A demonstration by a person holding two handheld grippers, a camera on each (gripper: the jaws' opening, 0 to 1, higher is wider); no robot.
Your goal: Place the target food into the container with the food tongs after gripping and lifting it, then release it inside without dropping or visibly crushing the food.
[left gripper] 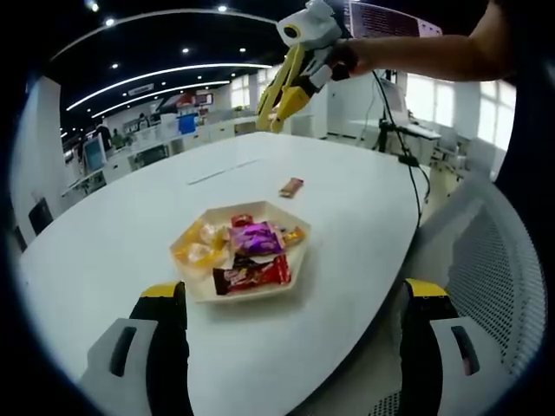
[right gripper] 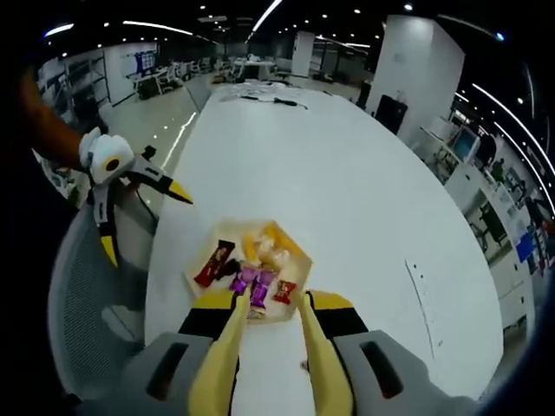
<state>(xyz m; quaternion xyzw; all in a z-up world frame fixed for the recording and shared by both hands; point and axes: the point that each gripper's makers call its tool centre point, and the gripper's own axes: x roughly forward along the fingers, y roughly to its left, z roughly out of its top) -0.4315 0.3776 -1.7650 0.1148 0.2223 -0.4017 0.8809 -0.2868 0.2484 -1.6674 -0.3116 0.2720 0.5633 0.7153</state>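
Spanning open-plan office, white table (left gripper: 104,243) bears snack tray (left gripper: 192,290); both hand-held grippers open, empty.

A smooth, matt white table (left gripper: 104,234) carries a pale hexagonal tray (left gripper: 299,270) of glossy foil-wrapped snacks (left gripper: 254,237); at four o'clock, a grey mesh chair (left gripper: 490,260).

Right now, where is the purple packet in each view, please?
Left gripper view: the purple packet lies in the middle of the tray, between the yellow sweets and the red packet.
Right gripper view: the purple packet is in the tray's near part, just above the tongs.
Shared landmark: the tray on the white table.
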